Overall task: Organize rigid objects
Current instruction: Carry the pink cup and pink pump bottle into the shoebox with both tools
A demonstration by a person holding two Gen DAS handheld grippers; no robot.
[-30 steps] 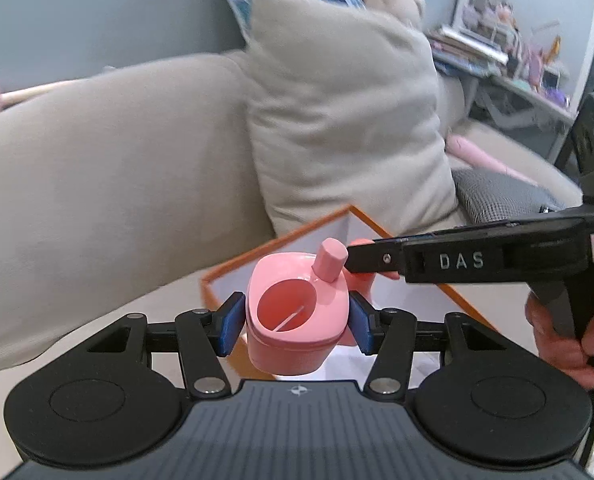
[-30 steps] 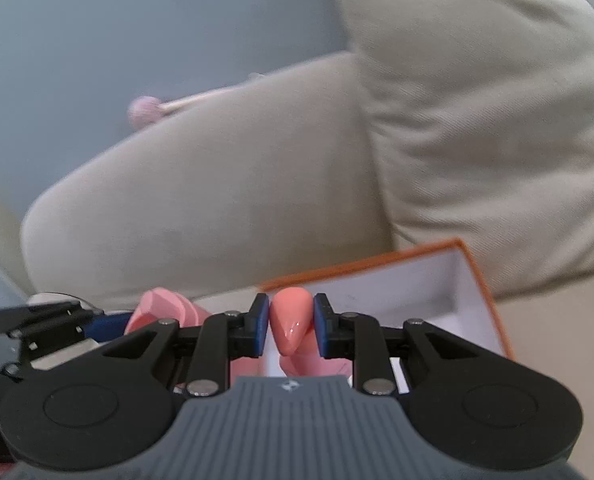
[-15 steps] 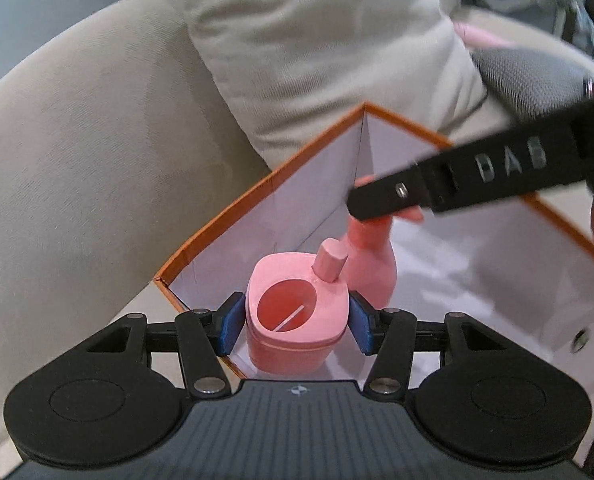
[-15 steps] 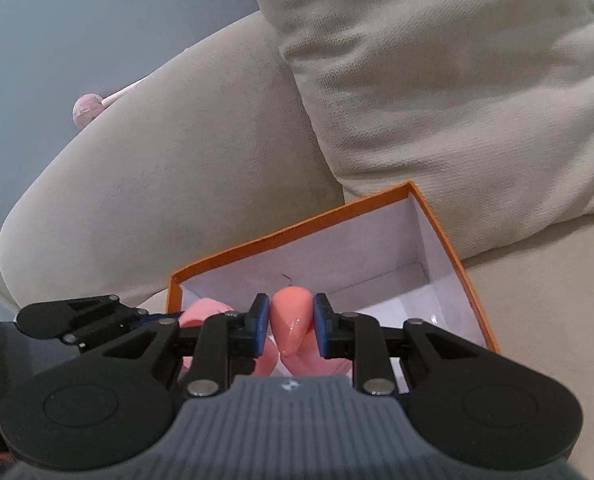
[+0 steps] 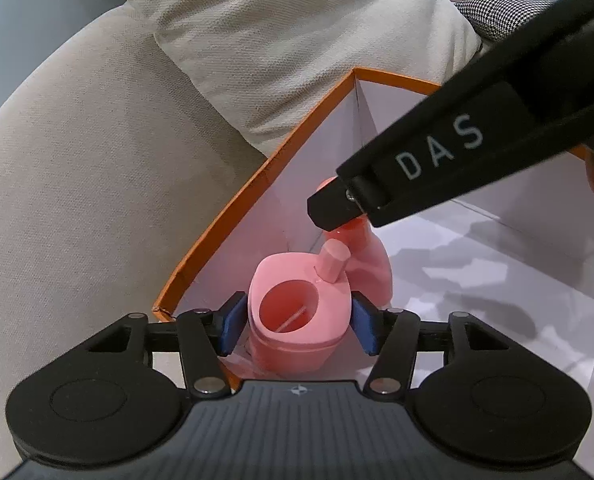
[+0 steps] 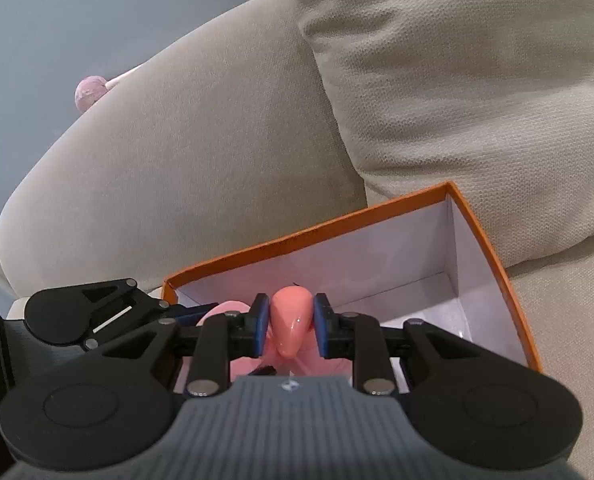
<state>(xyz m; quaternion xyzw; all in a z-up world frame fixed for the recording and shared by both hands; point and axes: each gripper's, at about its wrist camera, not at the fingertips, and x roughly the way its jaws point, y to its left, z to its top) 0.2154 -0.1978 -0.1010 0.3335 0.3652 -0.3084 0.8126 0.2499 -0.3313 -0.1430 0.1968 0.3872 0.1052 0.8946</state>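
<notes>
The left gripper [image 5: 299, 317] is clamping an upright pink toy pot [image 5: 299, 312], opening upward, while the right gripper [image 6: 291, 328] is pinching a pink bottle's [image 6: 291, 320] top inside the orange-rimmed box [image 6: 493, 256].

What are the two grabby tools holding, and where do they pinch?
The left tool pinches a pink cup by its sides. The right tool pinches a pink bottle at its top, inside the orange box.

You had a beige sofa [image 6: 185, 168] filling most of both views, its rounded backrest in the centre and left. A large beige cushion [image 5: 297, 40] leaned in the upper middle. Behind, in the upper left of the frame, a grey-blue wall [image 6: 77, 12] showed. A houndstooth cushion [image 5: 501, 12] sat in the upper right.
</notes>
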